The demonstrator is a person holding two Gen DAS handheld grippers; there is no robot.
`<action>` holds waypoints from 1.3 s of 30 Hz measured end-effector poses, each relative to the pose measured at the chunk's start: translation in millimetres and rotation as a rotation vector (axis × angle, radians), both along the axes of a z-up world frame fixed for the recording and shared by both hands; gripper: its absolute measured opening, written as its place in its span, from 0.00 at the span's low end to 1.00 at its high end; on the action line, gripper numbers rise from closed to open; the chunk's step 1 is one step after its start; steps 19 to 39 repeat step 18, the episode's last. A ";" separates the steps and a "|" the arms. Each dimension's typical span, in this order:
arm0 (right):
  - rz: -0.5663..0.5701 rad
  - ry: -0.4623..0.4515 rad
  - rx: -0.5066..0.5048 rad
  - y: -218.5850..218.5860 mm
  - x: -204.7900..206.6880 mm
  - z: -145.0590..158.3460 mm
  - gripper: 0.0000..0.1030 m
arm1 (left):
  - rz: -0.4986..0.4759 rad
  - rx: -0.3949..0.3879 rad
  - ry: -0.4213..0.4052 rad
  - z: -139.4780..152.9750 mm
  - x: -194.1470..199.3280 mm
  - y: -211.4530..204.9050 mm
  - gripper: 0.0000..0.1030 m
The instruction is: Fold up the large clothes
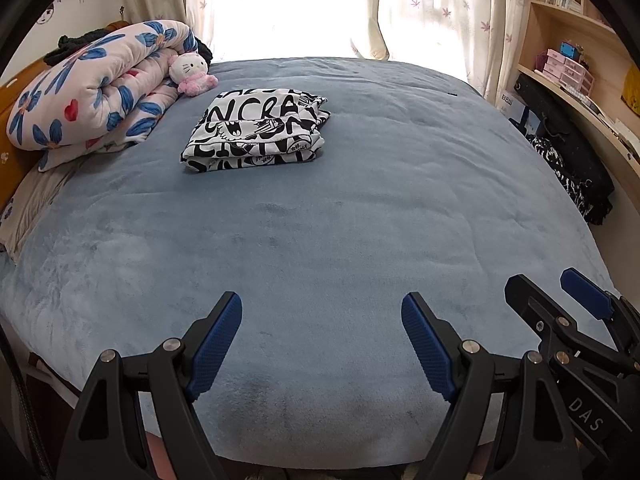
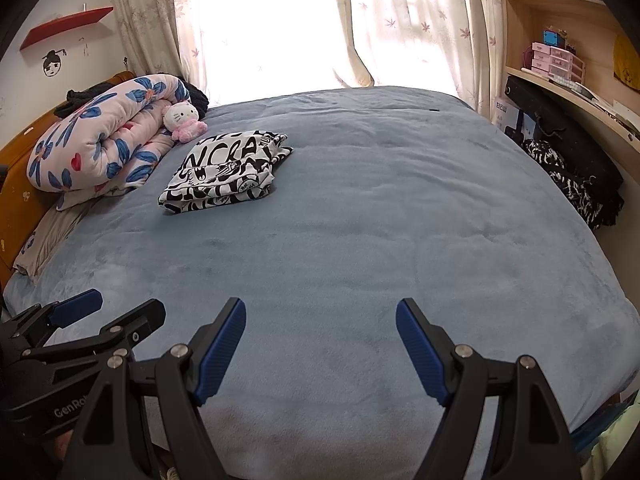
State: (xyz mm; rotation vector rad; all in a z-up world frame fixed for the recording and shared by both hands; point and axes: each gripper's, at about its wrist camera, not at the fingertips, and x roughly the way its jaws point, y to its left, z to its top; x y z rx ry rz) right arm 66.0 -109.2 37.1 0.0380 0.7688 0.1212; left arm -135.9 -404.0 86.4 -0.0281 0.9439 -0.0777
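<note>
A: Where is the folded black-and-white garment (image 1: 256,130)?
B: On the blue bedspread (image 1: 320,240), beside a floral quilt (image 1: 96,88) and plush toy (image 1: 192,72).
A: The grippers?
B: Left gripper (image 1: 322,344) and right gripper (image 2: 320,346) both gape empty, nothing between.

Sunlit curtained window (image 1: 292,8), wooden shelves (image 2: 560,8)

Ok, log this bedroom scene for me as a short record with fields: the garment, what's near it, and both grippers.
garment: black-and-white printed garment, folded into a compact stack, lying on the blue bedspread
beside garment: Hello Kitty plush leaning against the rolled floral quilt
left gripper: open, empty, over the bed's near edge
right gripper: open, empty, alongside the left
contact with garment: none
fold state: looks complete
</note>
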 end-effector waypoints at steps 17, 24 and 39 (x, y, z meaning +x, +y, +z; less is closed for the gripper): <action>-0.002 0.005 0.002 -1.4 -0.9 -0.4 0.76 | -0.005 0.000 0.006 -2.6 -0.2 -0.8 0.79; -0.001 0.002 0.000 -1.1 -0.8 -0.6 0.76 | -0.005 0.000 0.007 -2.8 -0.1 -0.6 0.79; -0.001 0.002 0.000 -1.1 -0.8 -0.6 0.76 | -0.005 0.000 0.007 -2.8 -0.1 -0.6 0.79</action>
